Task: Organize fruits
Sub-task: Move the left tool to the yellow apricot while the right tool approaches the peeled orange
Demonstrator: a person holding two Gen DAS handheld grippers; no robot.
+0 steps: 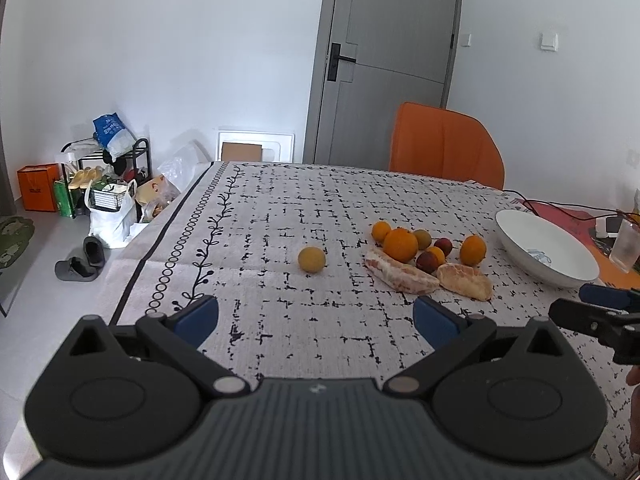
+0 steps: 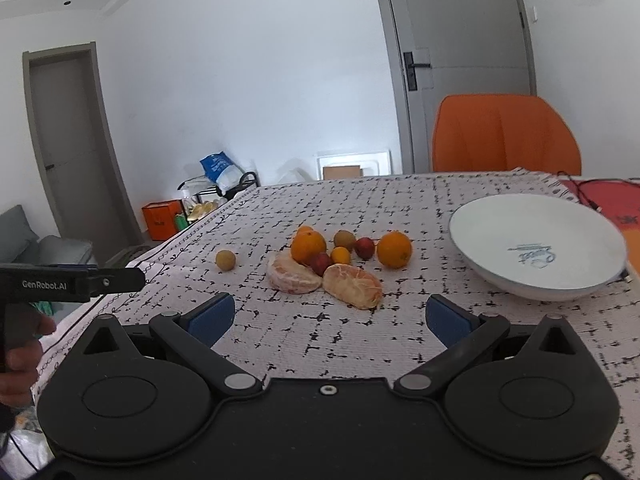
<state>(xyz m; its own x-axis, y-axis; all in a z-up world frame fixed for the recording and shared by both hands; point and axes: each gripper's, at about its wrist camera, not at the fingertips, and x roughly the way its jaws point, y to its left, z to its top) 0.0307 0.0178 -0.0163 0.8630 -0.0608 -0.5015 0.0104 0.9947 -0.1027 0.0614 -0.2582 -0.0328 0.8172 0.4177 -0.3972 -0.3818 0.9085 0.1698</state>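
Observation:
A pile of fruit lies mid-table: oranges [image 1: 400, 245] [image 2: 394, 249], small red fruits [image 2: 364, 248], a greenish fruit [image 2: 345, 239] and two peeled pomelo pieces [image 1: 400, 273] [image 2: 352, 285]. A single yellow fruit [image 1: 311, 259] [image 2: 225, 259] lies apart to their left. An empty white bowl [image 1: 516, 240] [image 2: 496, 236] stands to the right. My left gripper [image 1: 316, 316] is open and empty, short of the yellow fruit. My right gripper [image 2: 330, 318] is open and empty, short of the pomelo pieces.
The patterned tablecloth [image 1: 280, 208] covers the table. An orange chair [image 1: 444, 144] stands at the far side before a grey door. A glass [image 1: 624, 246] and cables lie far right. Bags, a rack and shoes sit on the floor at left [image 1: 100, 184].

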